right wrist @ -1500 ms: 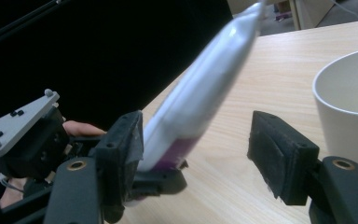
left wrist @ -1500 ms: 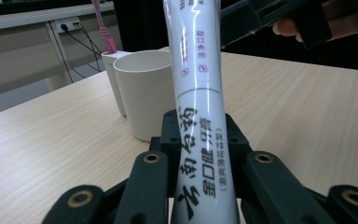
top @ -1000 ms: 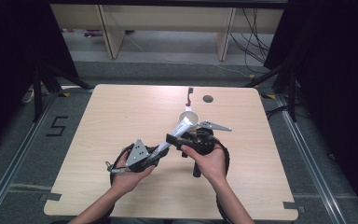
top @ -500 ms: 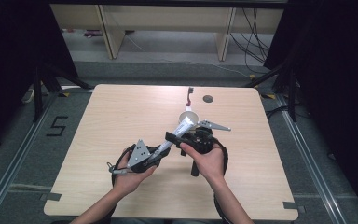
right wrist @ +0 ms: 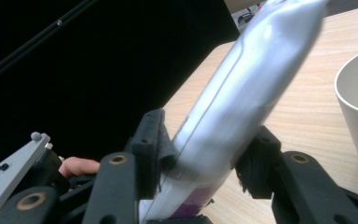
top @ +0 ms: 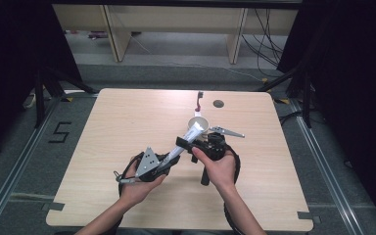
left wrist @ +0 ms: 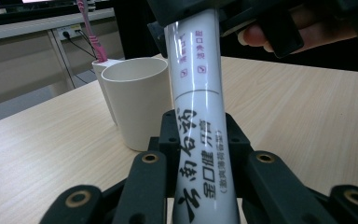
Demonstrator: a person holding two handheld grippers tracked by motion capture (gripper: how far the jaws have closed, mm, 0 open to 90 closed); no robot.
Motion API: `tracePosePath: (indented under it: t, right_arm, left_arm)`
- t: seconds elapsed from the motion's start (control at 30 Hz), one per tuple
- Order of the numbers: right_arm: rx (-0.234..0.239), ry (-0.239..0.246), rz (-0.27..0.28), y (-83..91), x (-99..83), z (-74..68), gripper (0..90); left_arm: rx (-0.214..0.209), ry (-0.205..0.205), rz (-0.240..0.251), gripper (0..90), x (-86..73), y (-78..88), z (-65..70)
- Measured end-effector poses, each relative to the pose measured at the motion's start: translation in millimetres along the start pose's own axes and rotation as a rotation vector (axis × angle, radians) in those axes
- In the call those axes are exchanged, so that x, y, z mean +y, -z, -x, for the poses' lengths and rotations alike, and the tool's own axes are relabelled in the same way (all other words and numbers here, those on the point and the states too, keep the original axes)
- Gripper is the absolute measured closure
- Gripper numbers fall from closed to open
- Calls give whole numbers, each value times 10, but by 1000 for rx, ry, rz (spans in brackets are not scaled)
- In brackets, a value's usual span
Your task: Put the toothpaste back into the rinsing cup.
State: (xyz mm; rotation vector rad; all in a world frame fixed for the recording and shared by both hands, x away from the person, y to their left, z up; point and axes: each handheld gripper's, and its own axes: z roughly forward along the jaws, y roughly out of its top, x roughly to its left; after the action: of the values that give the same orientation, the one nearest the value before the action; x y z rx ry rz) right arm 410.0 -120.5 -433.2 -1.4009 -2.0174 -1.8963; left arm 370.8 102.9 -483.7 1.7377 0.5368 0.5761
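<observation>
Nothing has visibly shifted: left gripper (top: 174,157) and right gripper (top: 188,143) both stay clamped on the toothpaste tube (top: 188,137).

Desk (top: 127,127): pale wood-grain laminate, smooth, low sheen. Toothpaste tube (left wrist: 200,116) between left gripper (left wrist: 200,154) jaws: glossy white plastic, printed, strong reflections; its back near right gripper (right wrist: 205,158) reads silvery, satin. Gripper jaws: matt black plastic, brass-coloured inserts. Cup (left wrist: 137,102) just beyond left gripper: matt cream plastic, smooth. Toothbrush (left wrist: 89,30) in it: pink plastic.
</observation>
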Motion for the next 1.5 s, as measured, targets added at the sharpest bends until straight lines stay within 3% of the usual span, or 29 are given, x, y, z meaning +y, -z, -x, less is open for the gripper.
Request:
tracePosePath:
  t: [0.17,0.3,0.37,0.4,0.43,0.5,0.67,0.73,0.87,0.9,1.0,1.03,1.1,1.3,1.37,1.47,1.5]
  right_arm:
    - [-21,11,-1,17,-3,-35,669]
    - [-35,127,-23,19,-8,-129,729]
    - [-46,131,-33,23,-9,-153,735]
    - [-54,163,-34,21,-7,-155,741]
    - [-69,194,-40,33,2,-165,746]
    - [-89,212,-31,56,11,-174,751]
    - [-109,264,-18,113,62,-201,754]
    - [-145,313,-12,158,107,-199,754]
    - [-180,321,-23,209,145,-219,755]
    - [-189,351,-11,223,163,-212,755]
    - [-208,363,-12,250,185,-218,755]
    - [-215,387,5,255,194,-204,755]
    - [-226,375,-7,282,215,-202,755]
    - [-243,395,0,313,252,-194,755]
    - [-261,420,12,335,276,-182,755]
    - [-265,411,1,346,290,-186,755]
    - [-265,399,9,349,294,-188,755]
  left_arm:
    - [-11,-2,-6,724,-17,-39,9]
    - [-27,-12,-26,664,-40,-84,38]
    - [-29,-19,-22,614,-36,-82,38]
    - [-32,-22,-14,614,-26,-77,34]
    - [-32,-33,-14,557,7,-47,21]
    - [-38,-42,-32,507,35,-11,3]
    - [-54,-35,-42,444,59,90,-25]
    - [-59,-32,-46,426,52,145,-51]
    - [-43,-11,-55,408,-11,253,-114]
    - [-39,9,-54,392,-63,294,-152]
    - [-26,25,-72,379,-110,346,-188]
    - [-22,37,-69,379,-136,366,-204]
    - [-8,65,-63,371,-198,414,-245]
    - [15,88,-64,360,-289,476,-306]
    - [44,99,-49,356,-354,517,-358]
    - [76,103,-50,354,-389,553,-398]
    - [97,110,-26,354,-434,563,-431]
